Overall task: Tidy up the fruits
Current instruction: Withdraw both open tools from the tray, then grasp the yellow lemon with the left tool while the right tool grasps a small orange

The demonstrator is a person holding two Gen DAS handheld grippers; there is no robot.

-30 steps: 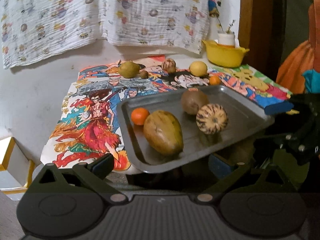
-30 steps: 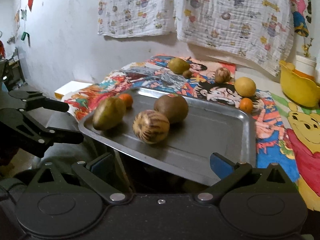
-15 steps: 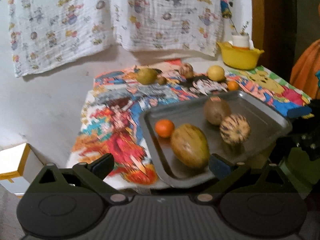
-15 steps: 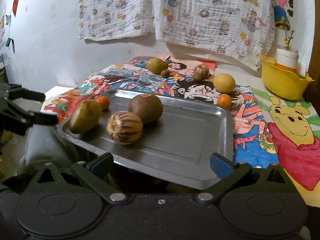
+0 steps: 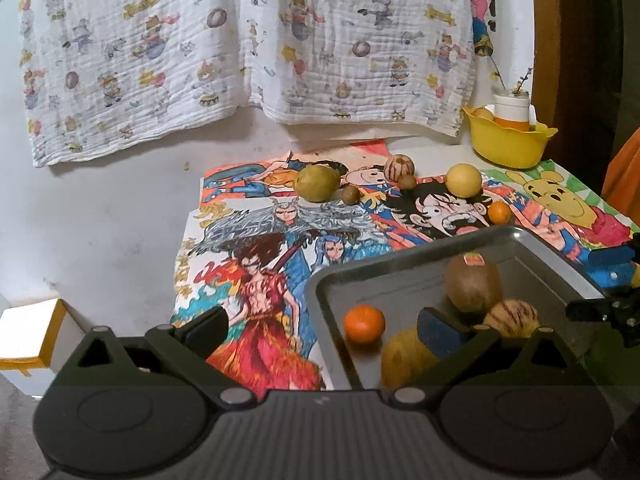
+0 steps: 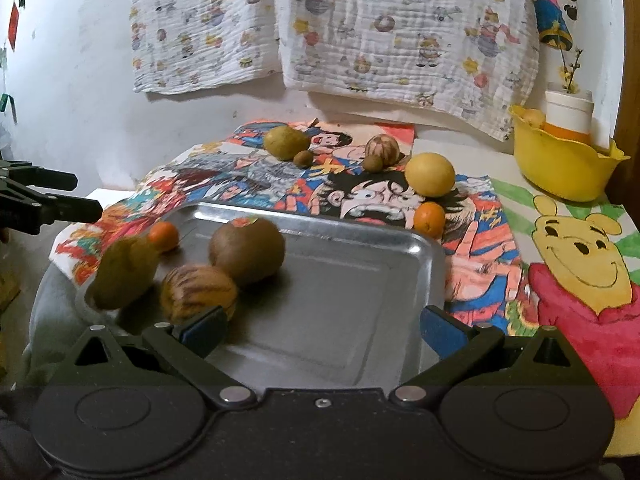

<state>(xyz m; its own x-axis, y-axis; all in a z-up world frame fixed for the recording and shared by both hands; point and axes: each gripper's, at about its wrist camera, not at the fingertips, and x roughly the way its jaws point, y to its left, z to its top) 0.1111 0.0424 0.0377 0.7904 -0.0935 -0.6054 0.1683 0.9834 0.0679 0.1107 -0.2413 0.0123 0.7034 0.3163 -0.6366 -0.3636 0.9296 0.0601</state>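
A metal tray (image 6: 360,280) lies at the table's near edge; it also shows in the left wrist view (image 5: 400,276). On it are a small orange (image 6: 164,236), a yellow-green mango (image 6: 124,272), a brown round fruit (image 6: 248,252) and a striped melon (image 6: 196,292). Further back on the cartoon cloth lie a green fruit (image 6: 286,142), two small brown fruits, a striped fruit (image 6: 382,148), a yellow fruit (image 6: 430,174) and an orange (image 6: 429,219). My left gripper (image 5: 320,328) is open, straddling the tray's left rim. My right gripper (image 6: 320,328) is open over the tray's near edge.
A yellow bowl (image 6: 560,164) with a white jar stands at the back right. A printed cloth (image 6: 320,20) hangs on the wall behind. A white and yellow box (image 5: 28,332) sits low at the left. A Winnie-the-Pooh mat (image 6: 580,260) covers the table's right side.
Both grippers have moved forward and up toward the table. The left one has swung left, so the tray now sits at its lower right. Fruits on the tray have shifted slightly.
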